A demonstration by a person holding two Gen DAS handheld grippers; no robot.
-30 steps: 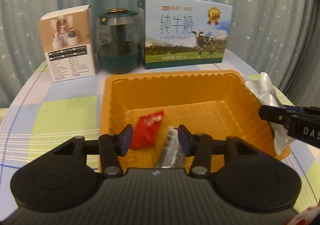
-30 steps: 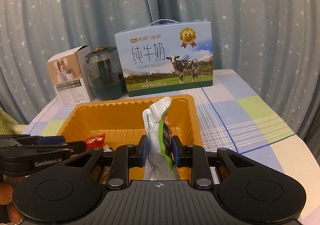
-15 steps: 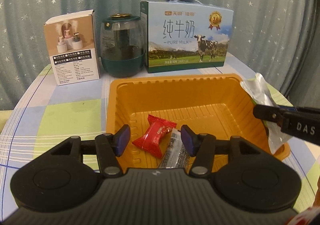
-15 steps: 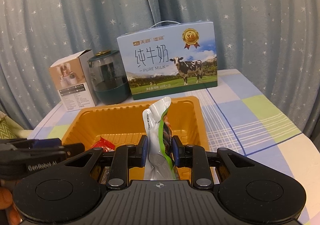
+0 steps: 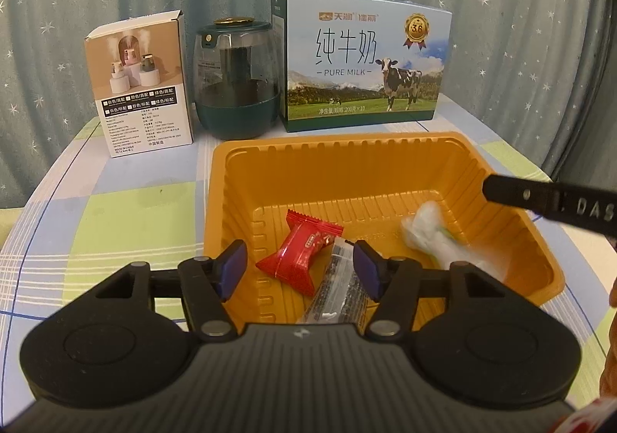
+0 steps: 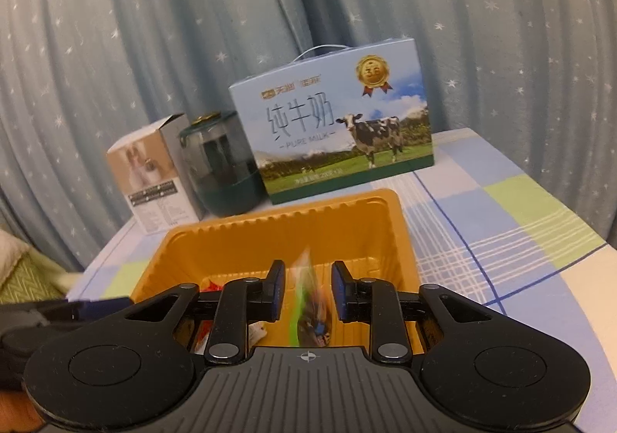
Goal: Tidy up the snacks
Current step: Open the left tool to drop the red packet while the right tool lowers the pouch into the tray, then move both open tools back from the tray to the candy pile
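An orange tray (image 5: 513, 209) sits on the checked table. In it lie a red candy packet (image 5: 302, 253) and a clear-wrapped dark bar (image 5: 337, 290). A silver and green snack pouch (image 5: 443, 240) is blurred, falling inside the tray's right side; it also shows in the right wrist view (image 6: 308, 302) between the parted fingers. My left gripper (image 5: 300, 271) is open and empty above the tray's near edge. My right gripper (image 6: 307, 290) is open over the tray (image 6: 389, 232); one of its fingers (image 5: 540, 197) reaches in from the right.
Behind the tray stand a small humidifier box (image 5: 140, 86), a dark green jar (image 5: 237, 78) and a blue milk carton box (image 5: 366, 63). A starred curtain hangs behind the table. The table edge curves close on the right.
My right gripper opened and let go of the silver pouch, which dropped into the tray. The left gripper rose and pulled back slightly, still open.
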